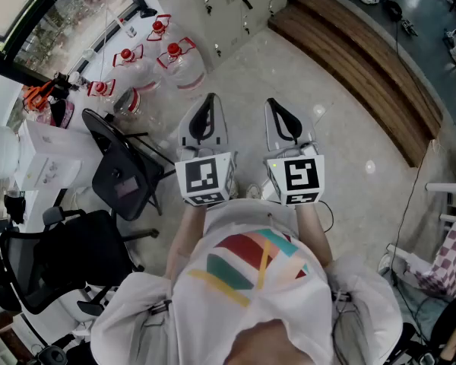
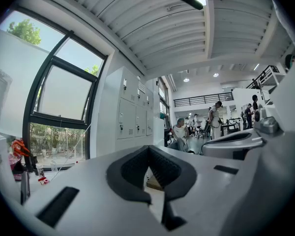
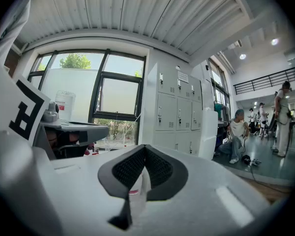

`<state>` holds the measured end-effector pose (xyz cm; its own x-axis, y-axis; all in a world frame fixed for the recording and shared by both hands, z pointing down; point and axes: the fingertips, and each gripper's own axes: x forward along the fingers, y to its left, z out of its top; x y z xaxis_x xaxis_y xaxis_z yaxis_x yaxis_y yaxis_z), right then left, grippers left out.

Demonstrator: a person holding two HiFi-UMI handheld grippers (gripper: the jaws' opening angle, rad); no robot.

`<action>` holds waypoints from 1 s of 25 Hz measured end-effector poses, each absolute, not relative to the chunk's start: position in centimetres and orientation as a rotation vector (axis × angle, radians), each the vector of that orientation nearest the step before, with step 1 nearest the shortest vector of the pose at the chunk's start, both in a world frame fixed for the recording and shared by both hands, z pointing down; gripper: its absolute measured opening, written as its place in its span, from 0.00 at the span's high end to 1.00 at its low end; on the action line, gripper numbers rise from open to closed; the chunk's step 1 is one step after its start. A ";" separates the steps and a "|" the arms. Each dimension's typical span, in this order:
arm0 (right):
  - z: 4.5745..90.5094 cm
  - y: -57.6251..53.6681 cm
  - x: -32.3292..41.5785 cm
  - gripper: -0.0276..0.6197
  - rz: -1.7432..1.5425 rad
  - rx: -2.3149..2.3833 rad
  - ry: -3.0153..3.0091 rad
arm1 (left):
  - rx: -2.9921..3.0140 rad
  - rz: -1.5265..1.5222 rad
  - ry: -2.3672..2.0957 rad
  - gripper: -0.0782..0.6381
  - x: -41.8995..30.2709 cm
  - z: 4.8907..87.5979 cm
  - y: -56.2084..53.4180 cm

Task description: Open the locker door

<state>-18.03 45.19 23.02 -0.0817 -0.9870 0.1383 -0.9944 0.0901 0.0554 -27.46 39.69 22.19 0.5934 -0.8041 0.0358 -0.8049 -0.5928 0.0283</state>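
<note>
ahead of the person's chest: left gripper (image 1: 207, 103) and right gripper (image 1: 277, 105) are held side by side, near each other but not touching, both pointing roughly level across the floor.
left gripper jaws: clenched, pads meeting at the tip, nothing gripped.
right gripper jaws: clenched too, pads together, empty.
marker cubes (image 1: 205, 179): one on the back of each gripper, facing up at the head camera.
lockers (image 3: 179, 114): pale grey bank against the wall just beside the window (image 3: 115, 97). it is ahead of both grippers and well apart from them. head view puts it at the top edge, across open floor.
locker doors: those visible look closed, each with a small handle.
water bottles (image 1: 171, 55): cluster of big clear ones with red caps on the floor, left of the lockers, below the window.
office chairs (image 1: 125, 173): two black ones on the person's left.
wooden step (image 1: 357, 59): brown, curved, running off to the right of the lockers.
background: crouching person (image 3: 236, 134) is past the end of the lockers, standing person (image 3: 282, 117) is farther right.
</note>
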 end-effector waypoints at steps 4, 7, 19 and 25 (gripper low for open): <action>23.1 45.3 -17.0 0.95 0.077 2.021 -2.219 | 2.758 0.010 -1.412 0.87 -26.9 22.2 39.4; 23.6 46.0 -16.0 0.95 0.078 2.023 -2.213 | 2.735 -0.004 -1.427 0.87 -26.9 22.4 39.6; 25.0 45.9 -12.6 0.95 0.138 2.017 -2.253 | 2.679 -0.019 -1.518 0.87 -26.8 22.6 37.4; 25.9 43.0 -11.2 0.95 0.179 2.012 -2.271 | 2.690 -0.018 -1.513 0.87 -25.5 23.0 34.2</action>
<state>-11.16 42.98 25.90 -0.1207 -0.9807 0.1537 -0.9927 0.1190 -0.0204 -25.55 34.17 23.00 0.5195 -0.8543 0.0171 -0.8536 -0.5181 0.0537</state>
